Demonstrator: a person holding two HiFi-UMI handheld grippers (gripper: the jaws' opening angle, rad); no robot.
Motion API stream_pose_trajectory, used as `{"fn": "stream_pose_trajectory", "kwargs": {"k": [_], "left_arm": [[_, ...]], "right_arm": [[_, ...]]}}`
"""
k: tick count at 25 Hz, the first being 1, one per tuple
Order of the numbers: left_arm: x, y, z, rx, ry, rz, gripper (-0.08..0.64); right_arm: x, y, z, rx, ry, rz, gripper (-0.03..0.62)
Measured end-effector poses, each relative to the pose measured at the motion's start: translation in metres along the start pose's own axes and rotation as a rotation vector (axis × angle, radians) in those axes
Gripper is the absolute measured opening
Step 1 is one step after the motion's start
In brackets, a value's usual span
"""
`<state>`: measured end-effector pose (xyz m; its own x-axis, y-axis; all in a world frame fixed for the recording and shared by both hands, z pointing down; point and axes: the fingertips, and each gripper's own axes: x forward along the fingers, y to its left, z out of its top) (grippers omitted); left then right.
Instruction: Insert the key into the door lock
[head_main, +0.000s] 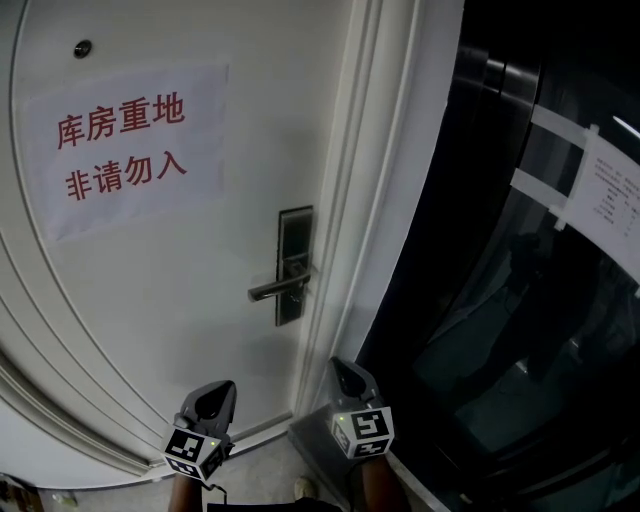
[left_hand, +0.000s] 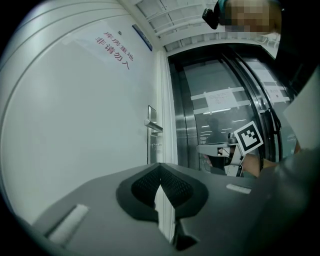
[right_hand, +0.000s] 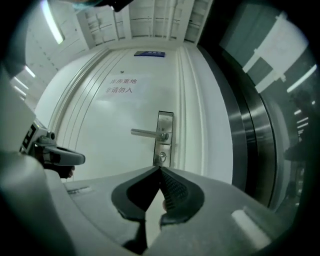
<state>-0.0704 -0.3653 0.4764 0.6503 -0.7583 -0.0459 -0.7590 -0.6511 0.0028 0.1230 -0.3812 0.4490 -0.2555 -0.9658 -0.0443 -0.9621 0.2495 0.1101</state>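
Door lock (head_main: 294, 265) sits at the right edge of the white door (head_main: 150, 290) in the head view. The left hand-held gripper (head_main: 213, 395) and right hand-held gripper (head_main: 346, 374) hang low, well apart from it. Left gripper view: jaws tip to tip, nothing between. Right gripper view: jaws pressed together, facing the keyhole (right_hand: 161, 158), no key discernible. A key would likely be small, stiff and slick, best pinched by its head.

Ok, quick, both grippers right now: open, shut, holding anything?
Left gripper: shut, nothing visible between its jaws.
Right gripper: shut, nothing clearly visible between its jaws.
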Motion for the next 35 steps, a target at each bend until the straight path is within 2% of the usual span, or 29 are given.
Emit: {"fn": "stream_pose_trajectory", "kwargs": {"k": [3,11,26,35], "left_arm": [[-0.004,-0.002,0.0,0.002,0.002,-0.008,0.003],[-0.013,0.001,0.003,0.01,-0.006,-0.006,0.003],[-0.02,0.006,-0.005,-0.003,0.007,0.011,0.003],[-0.019,0.002,-0.006,-0.012,0.009,0.001,0.003]], "right_arm": [[-0.011,0.007,-0.007,0.063,0.002,0.011,0.002],[-0.032,0.021,-0.018,0.128,-0.002,0.015,0.002],[-0.043,0.025,-0.037,0.156,0.03,0.011,0.002],[-0.041,0.029,-0.039,0.121,0.058,0.022,0.002]]}}
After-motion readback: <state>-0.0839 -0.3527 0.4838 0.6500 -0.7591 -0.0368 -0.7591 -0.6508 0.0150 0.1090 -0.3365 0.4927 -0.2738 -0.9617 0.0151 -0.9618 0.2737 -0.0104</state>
